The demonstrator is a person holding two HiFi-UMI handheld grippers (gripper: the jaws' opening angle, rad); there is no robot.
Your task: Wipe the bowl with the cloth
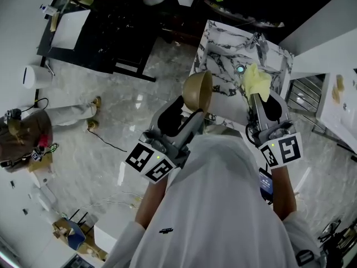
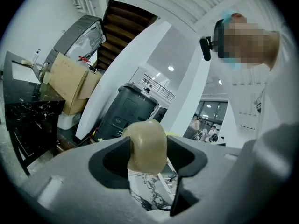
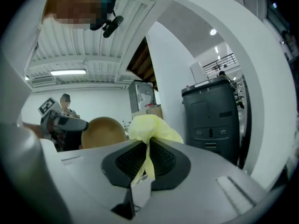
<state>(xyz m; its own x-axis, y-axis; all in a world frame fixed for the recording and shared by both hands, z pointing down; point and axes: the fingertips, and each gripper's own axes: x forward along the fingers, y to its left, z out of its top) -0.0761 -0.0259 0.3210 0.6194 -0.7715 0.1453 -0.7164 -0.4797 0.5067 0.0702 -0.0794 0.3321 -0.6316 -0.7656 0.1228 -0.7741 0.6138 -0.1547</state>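
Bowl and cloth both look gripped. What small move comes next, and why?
Probably bring the right hand-held gripper leftward until its yellow cloth meets the bowl. The left hand-held gripper holds the bowl raised, the cloth is pinched, yet a gap separates them.

You are standing in what is looking like a large lobby or showroom hall of a commercial building, not a home. A polished marble floor (image 1: 139, 121) is spreading under you, with a loose cable (image 1: 109, 141) trailing across it. A brown staircase (image 2: 124, 27) is rising between tall white walls, a recessed ceiling light (image 2: 171, 68) is shining, and a railing (image 2: 159, 85) is lining an upper level. A white veined table (image 1: 223, 71), a black table (image 1: 106, 32), a cardboard box (image 2: 70, 83) and a dark grey bin (image 3: 212, 115) are standing around, and other people (image 2: 205, 127) are gathering in the distance.
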